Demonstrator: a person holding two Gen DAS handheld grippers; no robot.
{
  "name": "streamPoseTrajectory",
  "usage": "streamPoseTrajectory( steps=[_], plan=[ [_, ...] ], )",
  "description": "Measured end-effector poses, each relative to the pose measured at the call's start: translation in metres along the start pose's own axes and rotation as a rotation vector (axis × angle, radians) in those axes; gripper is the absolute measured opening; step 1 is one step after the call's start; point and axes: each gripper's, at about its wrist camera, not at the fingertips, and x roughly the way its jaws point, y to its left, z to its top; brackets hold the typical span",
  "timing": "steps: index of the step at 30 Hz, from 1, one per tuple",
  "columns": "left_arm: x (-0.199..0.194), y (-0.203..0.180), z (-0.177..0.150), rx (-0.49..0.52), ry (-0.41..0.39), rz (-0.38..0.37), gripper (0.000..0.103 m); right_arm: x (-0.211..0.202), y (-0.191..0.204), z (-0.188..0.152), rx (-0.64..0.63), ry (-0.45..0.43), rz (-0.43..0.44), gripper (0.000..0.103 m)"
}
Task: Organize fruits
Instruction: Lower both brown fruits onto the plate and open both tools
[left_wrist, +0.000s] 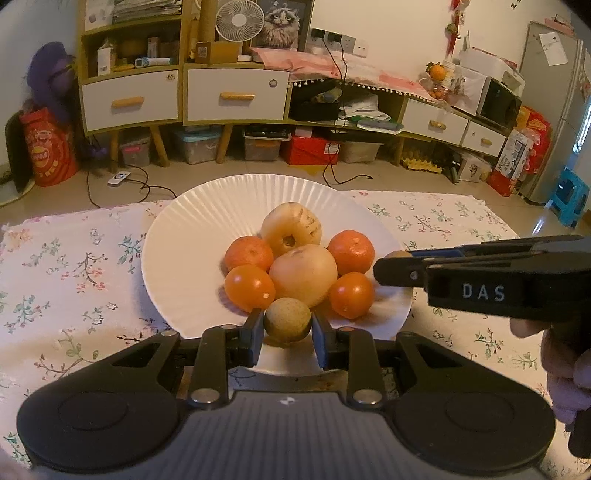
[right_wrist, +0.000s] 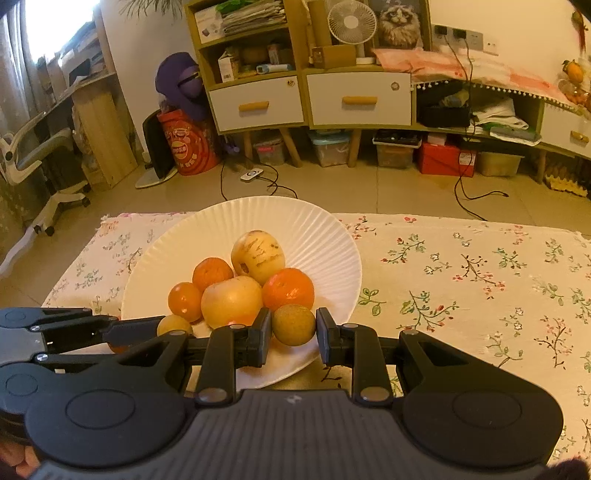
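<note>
Both tools are delivering: the left tool (left_wrist: 287, 325) and the right tool (right_wrist: 293, 325) each pinch a small brown fruit (left_wrist: 287, 318) (right_wrist: 294, 324) over the plate's (left_wrist: 177, 236) near rim — next, loosen and set them beside the pile.

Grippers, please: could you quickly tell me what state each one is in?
Left gripper: shut on a small round tan-brown fruit.
Right gripper: shut on a second small round brownish fruit.

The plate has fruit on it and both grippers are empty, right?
Not quite. The white plate does hold fruit, but neither gripper is empty. The left gripper clamps one small brown fruit in the left wrist view, and the right gripper clamps another small brown fruit.
</note>
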Motion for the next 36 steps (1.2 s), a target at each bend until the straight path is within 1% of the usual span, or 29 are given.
streamPoseTrajectory(
  steps=[9,11,15,16,18,19,23,27,29,36],
  plan=[
    [0.004,-0.001,0.001,0.003,0.001,-0.005,0.011,0.002,0.000,-0.001,-0.003,0.006,-0.003,0.023],
    [0.004,-0.002,0.001,0.001,0.000,-0.004,0.011,0.002,0.000,-0.002,-0.005,0.008,-0.005,0.025],
    [0.003,-0.004,0.000,0.004,-0.004,-0.002,0.013,0.002,0.001,-0.002,-0.006,0.005,-0.006,0.026],
    [0.003,-0.004,0.000,0.007,-0.006,-0.001,0.013,0.002,0.001,-0.002,-0.005,0.003,-0.006,0.027],
    [0.002,-0.004,0.000,0.009,-0.007,-0.002,0.015,0.000,0.000,-0.002,-0.003,-0.001,-0.007,0.034],
    [0.001,-0.005,0.000,0.008,-0.009,-0.002,0.017,0.000,-0.001,-0.002,-0.001,-0.005,-0.010,0.038],
    [-0.003,-0.006,0.001,0.009,-0.014,-0.002,0.030,-0.003,-0.002,-0.001,-0.002,-0.011,-0.016,0.042],
    [-0.008,-0.009,0.003,0.020,-0.021,-0.005,0.037,-0.009,-0.003,0.000,0.000,-0.020,-0.018,0.048],
    [-0.010,-0.010,0.003,0.024,-0.023,-0.007,0.042,-0.013,-0.004,0.000,0.001,-0.024,-0.013,0.053],
    [-0.021,-0.011,0.000,0.041,-0.024,-0.009,0.055,-0.024,-0.008,-0.003,-0.013,-0.022,-0.022,0.059]
  ],
)
